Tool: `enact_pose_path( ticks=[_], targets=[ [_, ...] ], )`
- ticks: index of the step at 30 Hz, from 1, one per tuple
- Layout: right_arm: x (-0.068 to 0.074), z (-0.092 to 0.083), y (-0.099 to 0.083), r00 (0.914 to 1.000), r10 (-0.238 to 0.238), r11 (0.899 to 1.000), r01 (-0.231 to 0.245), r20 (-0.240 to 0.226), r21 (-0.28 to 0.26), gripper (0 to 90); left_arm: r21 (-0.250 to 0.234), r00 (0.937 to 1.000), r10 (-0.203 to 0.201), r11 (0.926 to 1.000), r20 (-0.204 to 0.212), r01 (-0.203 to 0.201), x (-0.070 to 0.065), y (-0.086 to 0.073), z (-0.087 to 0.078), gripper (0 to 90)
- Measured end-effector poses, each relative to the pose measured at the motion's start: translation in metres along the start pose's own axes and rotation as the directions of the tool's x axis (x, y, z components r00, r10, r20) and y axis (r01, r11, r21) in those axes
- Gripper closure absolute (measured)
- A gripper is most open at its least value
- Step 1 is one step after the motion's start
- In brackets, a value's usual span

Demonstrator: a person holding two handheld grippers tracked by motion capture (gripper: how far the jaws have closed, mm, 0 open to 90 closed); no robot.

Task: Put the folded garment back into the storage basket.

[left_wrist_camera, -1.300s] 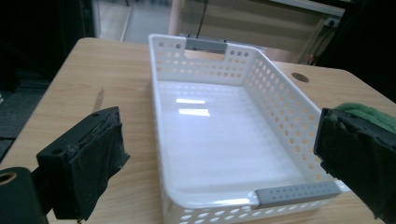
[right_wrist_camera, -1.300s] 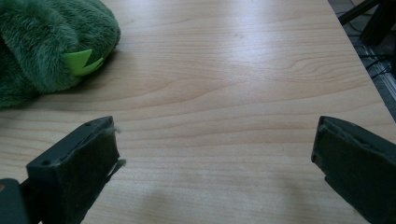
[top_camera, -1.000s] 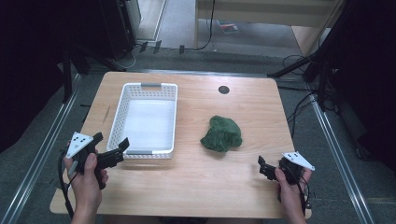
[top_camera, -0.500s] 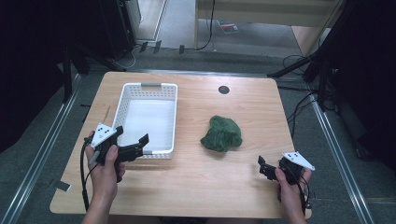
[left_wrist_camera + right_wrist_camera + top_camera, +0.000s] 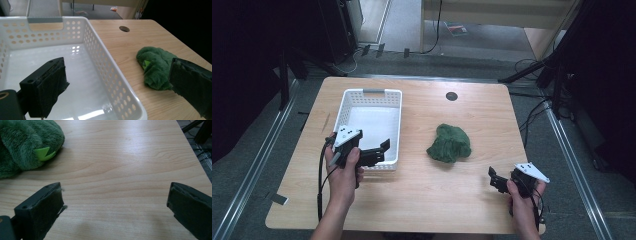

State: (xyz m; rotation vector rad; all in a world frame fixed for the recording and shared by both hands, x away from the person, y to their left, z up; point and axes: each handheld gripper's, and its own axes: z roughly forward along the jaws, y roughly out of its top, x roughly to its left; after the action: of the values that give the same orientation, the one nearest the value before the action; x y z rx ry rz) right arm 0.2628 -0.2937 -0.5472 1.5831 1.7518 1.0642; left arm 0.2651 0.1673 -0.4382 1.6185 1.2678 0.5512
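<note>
A fuzzy green plush toy lies on the wooden table, right of a white perforated basket. My left gripper hovers open over the basket's near right corner; in the left gripper view its jaws straddle the basket's right wall, with the toy ahead on the right. My right gripper rests open near the table's front right, pointing left. In the right gripper view only bare wood lies between the jaws, and the toy sits at upper left, apart from them.
The basket is empty inside. A round cable hole sits at the table's back middle. Metal rails run along both sides of the table, and cables lie on the floor at the right.
My left gripper has moved right and forward from the table's left edge to the basket's near right corner. The right gripper and the toy have stayed put.
</note>
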Motion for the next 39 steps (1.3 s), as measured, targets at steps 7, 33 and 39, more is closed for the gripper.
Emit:
enact_pose_path(
  ticks=[7, 33, 39],
  targets=[
    [0.000, 0.000, 0.000, 1.0000, -0.001, 1.000, 0.001, 0.000, 0.000, 0.8, 0.015, 0.9996, 0.010, 0.9998, 0.025, -0.010, -0.017, 0.007, 0.016, 2.5],
    [-0.001, 0.000, 0.000, 0.9999, 0.013, 1.000, -0.013, -0.007, 0.004, 0.8, 0.080, 0.9932, 0.040, 0.9956, 0.109, -0.049, -0.088, 0.022, 0.072, 2.5],
    [-0.001, 0.000, 0.000, 0.9999, 0.012, 1.000, -0.012, -0.010, 0.003, 0.8, 0.099, 0.9906, 0.050, 0.9932, 0.128, -0.062, -0.109, 0.026, 0.088, 2.5]
  ],
)
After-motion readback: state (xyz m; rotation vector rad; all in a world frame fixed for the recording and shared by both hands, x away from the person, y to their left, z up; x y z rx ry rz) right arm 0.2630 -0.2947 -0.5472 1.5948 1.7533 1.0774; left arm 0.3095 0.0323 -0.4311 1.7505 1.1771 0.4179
